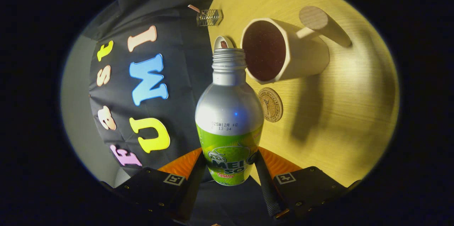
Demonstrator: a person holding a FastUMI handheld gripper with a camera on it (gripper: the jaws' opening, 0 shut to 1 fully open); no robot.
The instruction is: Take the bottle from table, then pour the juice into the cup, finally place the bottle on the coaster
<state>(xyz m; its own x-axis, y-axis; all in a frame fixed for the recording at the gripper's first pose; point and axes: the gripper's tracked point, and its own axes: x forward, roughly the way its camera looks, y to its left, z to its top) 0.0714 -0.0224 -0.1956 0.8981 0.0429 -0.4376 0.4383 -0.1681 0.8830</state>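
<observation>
Claw (230, 169) pinched bottle (228, 112) low on body, both fingers pressing — bottle lifted, tipped, open mouth at cup (283, 50) rim. Grasp done; pour seemingly underway. Coaster (271, 105) bare on worktop (340, 119) beside cup — placing left.

**What can be read on the bottle and around it**

The bottle (229, 112), held between the tongs (230, 169), carries a small stamped code on its silver shoulder, something like "025012A" over "13:34", too fine to be sure of. Lower down, its green label shows big letters "MEL" and beneath them "SO", the rest hidden by the fingers (264, 180). The round coaster (271, 105) on the table (340, 119) has ring lettering too small to read. Each finger mount bears a square black-and-white marker.
</observation>
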